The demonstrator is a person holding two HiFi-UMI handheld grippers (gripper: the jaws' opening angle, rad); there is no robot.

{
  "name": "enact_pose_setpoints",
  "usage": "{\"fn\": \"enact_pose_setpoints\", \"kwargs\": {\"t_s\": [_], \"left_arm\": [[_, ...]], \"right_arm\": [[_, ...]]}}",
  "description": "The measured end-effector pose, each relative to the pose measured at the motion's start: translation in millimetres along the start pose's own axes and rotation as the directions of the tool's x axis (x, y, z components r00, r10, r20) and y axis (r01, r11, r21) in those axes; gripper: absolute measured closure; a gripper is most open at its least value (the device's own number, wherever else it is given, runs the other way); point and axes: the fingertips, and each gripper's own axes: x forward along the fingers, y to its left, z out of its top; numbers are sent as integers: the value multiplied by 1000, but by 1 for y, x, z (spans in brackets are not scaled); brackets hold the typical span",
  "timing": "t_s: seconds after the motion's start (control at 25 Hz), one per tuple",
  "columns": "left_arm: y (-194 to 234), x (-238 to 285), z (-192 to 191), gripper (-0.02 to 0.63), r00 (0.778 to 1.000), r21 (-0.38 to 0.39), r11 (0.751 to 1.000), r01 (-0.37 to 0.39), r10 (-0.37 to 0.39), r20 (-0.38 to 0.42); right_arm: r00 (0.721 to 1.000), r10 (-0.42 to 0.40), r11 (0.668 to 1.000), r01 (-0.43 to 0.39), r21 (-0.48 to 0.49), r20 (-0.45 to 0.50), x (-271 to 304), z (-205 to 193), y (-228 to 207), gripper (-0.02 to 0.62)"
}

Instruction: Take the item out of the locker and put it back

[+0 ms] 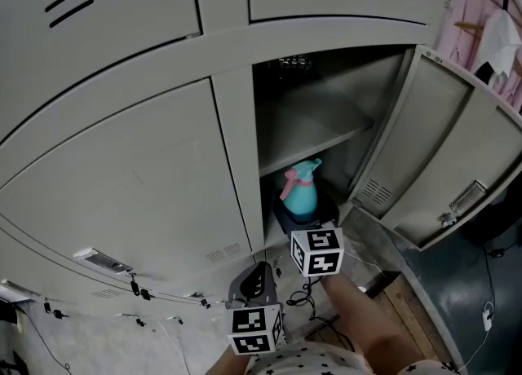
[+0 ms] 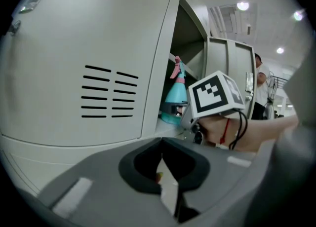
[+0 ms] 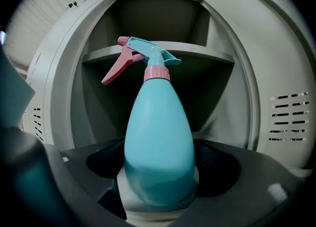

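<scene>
Spray bottle point(image 3: 158, 142) pinched low in right gripper point(image 1: 306, 218) at locker point(image 1: 245, 161) front edge — top-heavy, liable to tip, clip shelf point(image 3: 197, 53); left gripper point(image 2: 167, 174) closed, empty.

No legible words or numbers; only black-and-white square markers on the left cube point(image 1: 255, 329) and right cube point(image 1: 317, 252).

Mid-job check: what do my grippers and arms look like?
The left gripper and right gripper are grey moulded shells, black inside the jaws. Each carries a white cube with black square markers. A black cable loops off the right one, beside a red wrist cord. The right forearm is sleeveless. The top is white with dark specks.
</scene>
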Motion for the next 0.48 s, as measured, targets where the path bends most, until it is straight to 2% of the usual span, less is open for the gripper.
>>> {"fn": "enact_pose_setpoints", "kwargs": {"t_s": [0.12,0.32,0.36,0.4,0.48], "left_arm": [[-1,-5,-2,600,1000,-4,1000,-8,8,0],[-10,-20,-5,600,1000,-14,1000,-25,25,6],[-13,-24,-6,600,1000,-16,999,-28,28,9],[-16,-28,-8,600,999,-17,999,-31,31,12],[-22,-37,-11,600,999,-19,999,-37,37,16]], "right_arm": [[999,24,1000,-24,8,26,-11,7,3,143],[998,40,999,-40,20,41,-63,17,11,157],[998,44,999,-45,23,42,-78,16,14,193],[998,48,998,-49,27,38,-94,13,16,262],[999,37,999,-38,31,24,-126,5,16,439]]}}
